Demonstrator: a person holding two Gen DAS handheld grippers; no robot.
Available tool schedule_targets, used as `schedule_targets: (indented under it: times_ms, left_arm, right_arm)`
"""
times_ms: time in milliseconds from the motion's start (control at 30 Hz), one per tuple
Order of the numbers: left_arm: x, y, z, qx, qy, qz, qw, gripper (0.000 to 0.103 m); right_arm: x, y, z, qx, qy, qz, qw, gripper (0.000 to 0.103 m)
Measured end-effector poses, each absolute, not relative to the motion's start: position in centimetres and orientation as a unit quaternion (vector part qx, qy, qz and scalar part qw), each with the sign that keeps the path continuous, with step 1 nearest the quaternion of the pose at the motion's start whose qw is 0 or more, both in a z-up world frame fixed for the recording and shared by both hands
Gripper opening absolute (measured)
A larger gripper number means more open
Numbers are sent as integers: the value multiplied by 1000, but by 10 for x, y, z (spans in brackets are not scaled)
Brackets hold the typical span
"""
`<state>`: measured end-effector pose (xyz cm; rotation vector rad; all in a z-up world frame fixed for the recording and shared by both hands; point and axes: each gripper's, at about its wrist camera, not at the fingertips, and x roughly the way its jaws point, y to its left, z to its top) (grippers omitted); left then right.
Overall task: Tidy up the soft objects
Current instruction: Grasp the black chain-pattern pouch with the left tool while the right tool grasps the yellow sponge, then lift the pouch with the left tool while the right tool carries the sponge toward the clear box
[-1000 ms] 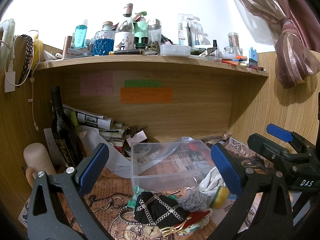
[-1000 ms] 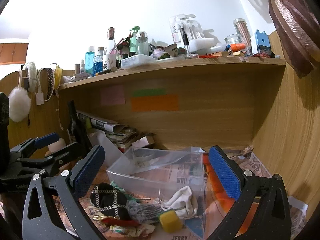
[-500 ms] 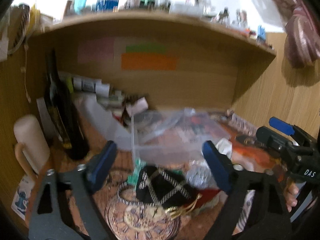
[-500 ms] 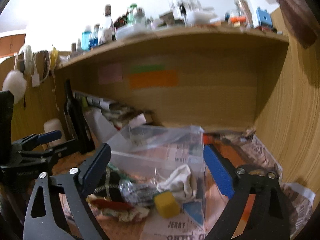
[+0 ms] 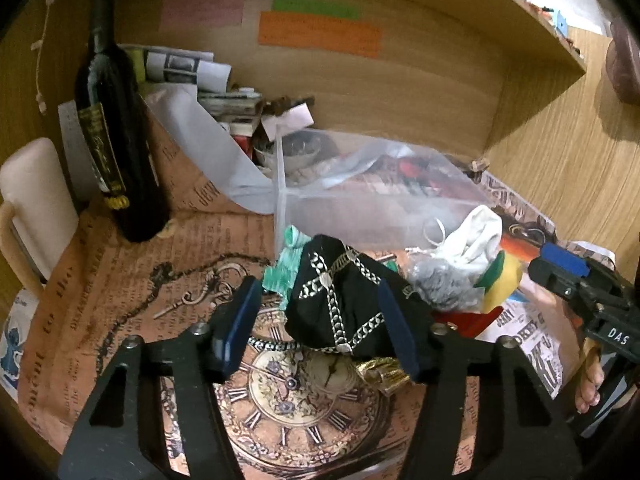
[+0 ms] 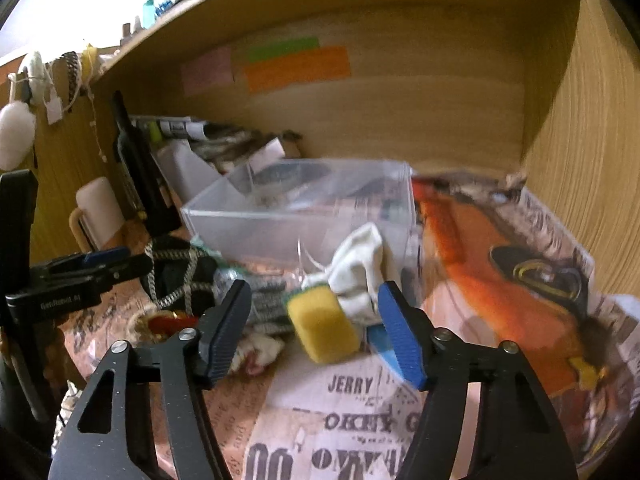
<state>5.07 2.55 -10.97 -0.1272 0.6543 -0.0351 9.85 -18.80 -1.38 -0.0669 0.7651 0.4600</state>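
Spreading wide, the left gripper (image 5: 320, 320) has its jaws on either side of the black cloth with silver chain pattern (image 5: 340, 308), which lies on the surface (image 5: 120, 280) between the blue pads; whether the pads touch the cloth cannot be told. Just below that cloth, near the gripper's right finger, a small gold item (image 5: 384, 368) pokes out. Beyond the left finger a green crumpled piece (image 5: 286, 268) sits against the cloth's far edge. To the right of the gripper lie a grey mesh bundle (image 5: 444, 284), a white cloth (image 5: 476, 236) and a yellow sponge (image 5: 504, 280), all bunched together.

The right gripper (image 6: 316, 332) is also spread, holding nothing, with the yellow sponge (image 6: 322, 324) between its fingers but apart from both. Just past the sponge, the white cloth (image 6: 360, 268) leans against the front wall of the clear plastic box (image 6: 280, 220). The grey mesh bundle (image 6: 266, 300) sits just beyond the gripper's left finger, and the black cloth (image 6: 180, 268) lies further left, near the other gripper.

Farther off to the left, a dark bottle (image 5: 116, 136) stands upright beside a cream mug (image 5: 36, 196). On the back wall, beyond the box, are pink, green and orange notes (image 6: 296, 68).
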Motion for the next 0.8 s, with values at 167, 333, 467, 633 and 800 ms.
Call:
schedule_targets:
  times_ms: [167, 333, 467, 633, 800]
  left_arm:
    - [63, 26, -116, -70, 335, -24, 939, 34]
    - [67, 29, -119, -70, 326, -17, 943, 16]
    - [69, 30, -118, -66, 322, -17, 944, 14]
    - [68, 28, -107, -59, 311, -21, 948, 12]
    - [66, 24, -84, -48, 284, -25, 957, 11]
  right_arm:
    - [105, -190, -29, -23, 393, 224, 892, 52]
    - [109, -184, -35, -26, 400, 235, 886, 35]
    - [109, -180, -38, -34, 398, 237, 885, 27]
    - [108, -182, -29, -31, 384, 238, 892, 25]
    - [106, -183, -10, -31, 355, 237, 904, 25]
